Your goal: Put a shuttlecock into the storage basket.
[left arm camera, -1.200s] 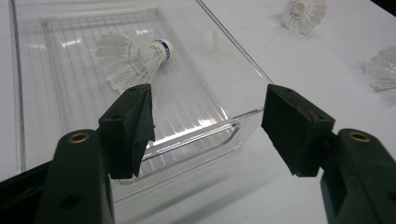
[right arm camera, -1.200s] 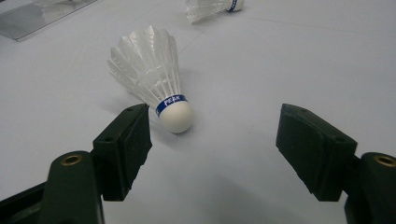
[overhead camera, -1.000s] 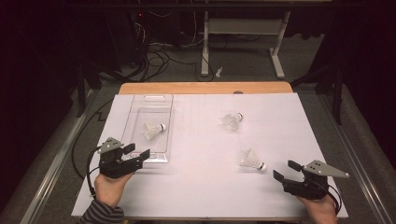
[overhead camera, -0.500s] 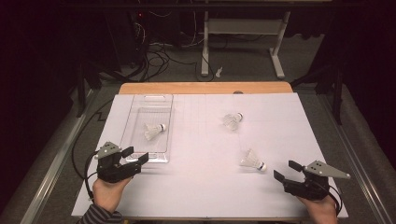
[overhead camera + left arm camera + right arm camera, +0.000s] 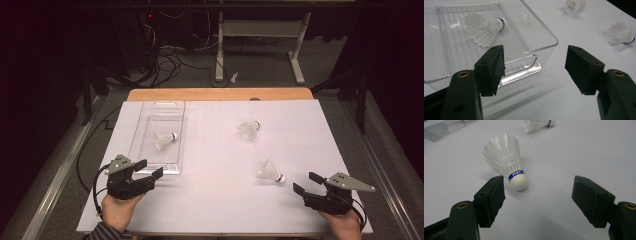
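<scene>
Jaws spread, the right gripper (image 5: 306, 183) at lower right faces the nearest shuttlecock (image 5: 270, 171), apparently about to reach, pinch its cork and carry it to the clear tray (image 5: 146, 117).

1. R gripper (image 5: 306, 183), jaws spread wide: open sheet ahead; sole obstacle is near shuttlecock (image 5: 270, 172) at its 10 o'clock, lying on its side, cork toward the gripper, just off the left jaw in the right gripper view (image 5: 509, 162).
2. Far shuttlecock (image 5: 248, 130) sits at 12 o'clock from the near one, well apart; free lane between them.
3. L gripper (image 5: 149, 169), jaws wide: clear tray (image 5: 150, 167) wall right ahead at 12 o'clock, its corner between the jaws in the left gripper view (image 5: 549, 41).
4. Tray interior: one shuttlecock (image 5: 165, 140) mid-floor; room around it on all sides.
5. Sheet centre, between tray & the two loose shuttlecocks: unobstructed.
</scene>
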{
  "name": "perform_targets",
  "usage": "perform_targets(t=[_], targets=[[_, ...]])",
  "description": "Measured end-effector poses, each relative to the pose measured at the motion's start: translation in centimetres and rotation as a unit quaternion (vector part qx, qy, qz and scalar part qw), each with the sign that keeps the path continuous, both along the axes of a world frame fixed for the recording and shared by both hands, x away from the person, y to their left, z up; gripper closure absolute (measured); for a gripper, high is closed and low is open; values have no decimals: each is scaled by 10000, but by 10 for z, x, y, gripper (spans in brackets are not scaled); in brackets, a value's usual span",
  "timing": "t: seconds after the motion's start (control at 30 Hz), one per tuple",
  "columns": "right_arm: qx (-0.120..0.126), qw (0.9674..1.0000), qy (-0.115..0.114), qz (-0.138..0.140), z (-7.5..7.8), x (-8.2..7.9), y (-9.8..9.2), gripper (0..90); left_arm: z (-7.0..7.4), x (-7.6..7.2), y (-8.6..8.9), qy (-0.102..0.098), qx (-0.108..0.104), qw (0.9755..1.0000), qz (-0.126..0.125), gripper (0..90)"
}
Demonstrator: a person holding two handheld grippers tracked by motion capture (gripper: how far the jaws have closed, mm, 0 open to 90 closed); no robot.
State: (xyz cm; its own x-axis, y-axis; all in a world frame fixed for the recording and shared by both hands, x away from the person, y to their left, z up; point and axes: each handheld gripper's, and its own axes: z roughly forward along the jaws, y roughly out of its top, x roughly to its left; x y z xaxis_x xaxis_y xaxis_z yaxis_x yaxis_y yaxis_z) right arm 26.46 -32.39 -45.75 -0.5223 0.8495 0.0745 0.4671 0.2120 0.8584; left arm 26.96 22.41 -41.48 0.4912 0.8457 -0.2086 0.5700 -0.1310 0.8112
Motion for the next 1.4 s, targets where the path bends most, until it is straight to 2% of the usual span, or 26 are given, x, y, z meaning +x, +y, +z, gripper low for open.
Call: perform_targets(t=[0.37,0.4,0.5,0.53,0.6,0.63,0.67,1.4], targets=[[20,10000,-9,-11,0,0,0,268,3,1,-9,3,22,9999,-116,331],[21,10000,-12,-8,0,0,0,268,2,2,-10,-71,-17,9997,-232,331],[21,10000,-11,-13,0,0,0,268,3,3,-13,-103,48,9995,-284,333],[22,10000,-13,-13,0,0,0,268,4,2,-14,-2,99,9998,-195,333],[25,10000,-16,-16,0,-1,0,268,5,2,-16,-12,119,9997,-221,333],[25,10000,-16,-19,0,-1,0,268,5,3,-17,-102,151,9995,-268,334],[23,10000,-16,-23,0,-1,0,268,6,2,-19,-16,135,9996,-245,334],[29,10000,-13,-26,0,-1,0,267,16,17,-51,-8,191,9980,-601,351]])
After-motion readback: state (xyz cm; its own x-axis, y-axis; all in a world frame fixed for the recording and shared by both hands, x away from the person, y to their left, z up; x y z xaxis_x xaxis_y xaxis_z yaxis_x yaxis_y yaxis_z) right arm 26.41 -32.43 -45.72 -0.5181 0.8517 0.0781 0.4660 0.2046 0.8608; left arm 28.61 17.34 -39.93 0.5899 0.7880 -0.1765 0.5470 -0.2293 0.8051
